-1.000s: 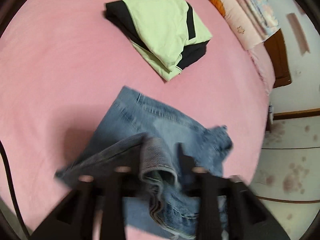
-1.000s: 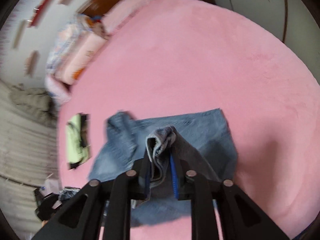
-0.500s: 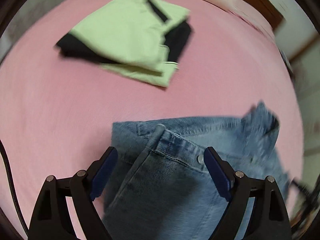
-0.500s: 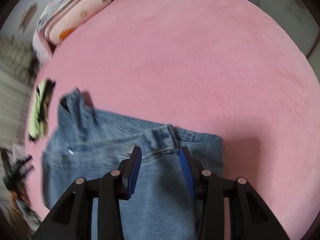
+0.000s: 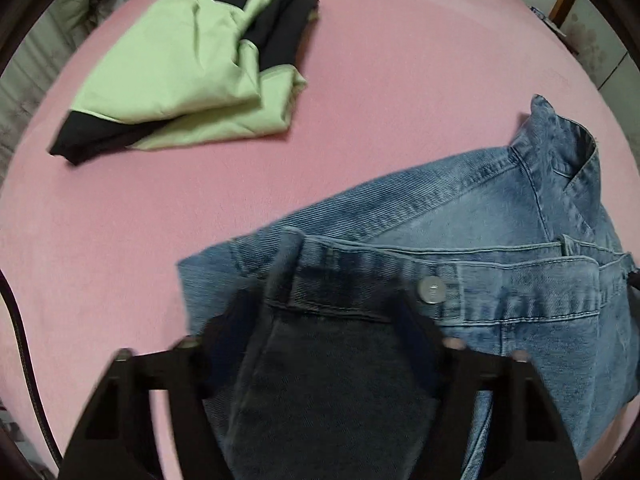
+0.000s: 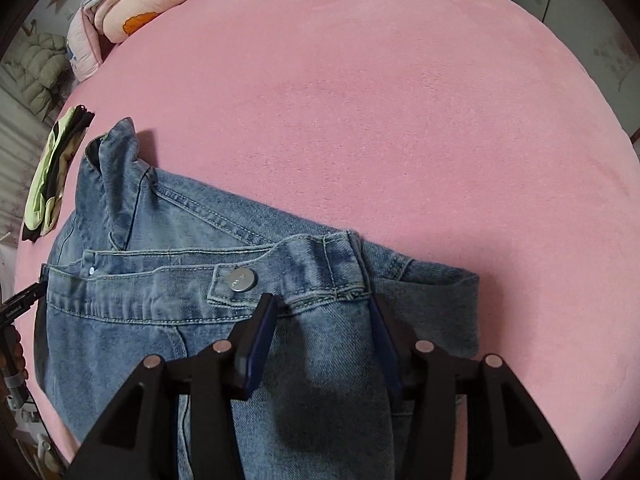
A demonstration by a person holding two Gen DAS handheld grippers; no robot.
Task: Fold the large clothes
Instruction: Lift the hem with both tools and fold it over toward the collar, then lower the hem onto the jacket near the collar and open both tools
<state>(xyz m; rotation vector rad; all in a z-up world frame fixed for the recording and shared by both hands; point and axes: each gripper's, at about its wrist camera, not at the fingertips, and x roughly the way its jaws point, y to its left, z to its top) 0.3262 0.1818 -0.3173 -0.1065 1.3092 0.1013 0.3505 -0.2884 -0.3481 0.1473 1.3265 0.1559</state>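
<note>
Blue jeans point(image 5: 480, 220) lie folded on the pink bed cover point(image 5: 120, 220), the waistband with its metal button point(image 5: 431, 290) laid over the lower layer. My left gripper point(image 5: 320, 320) points down over the waistband's left end. Its jaws are closing, with a dark fold of denim between them and no clear press on it. In the right wrist view the jeans point(image 6: 160, 320) fill the lower left. My right gripper point(image 6: 320, 312) straddles the waistband's right end beside the button point(image 6: 242, 280). Its jaws are opening, and both pads stand off the cloth.
A folded green and black garment point(image 5: 180, 68) lies further back on the bed, seen small at the left edge point(image 6: 48, 176) from the right wrist. Pillows and quilts point(image 6: 132, 4) pile up at the bed's head. A hand point(image 6: 16, 348) shows at the left rim.
Both grippers came down from holding bunched denim in the air. The waistband now lies flat over the jeans, released. The right jaws have widened; the left opened wide, then narrowed.
</note>
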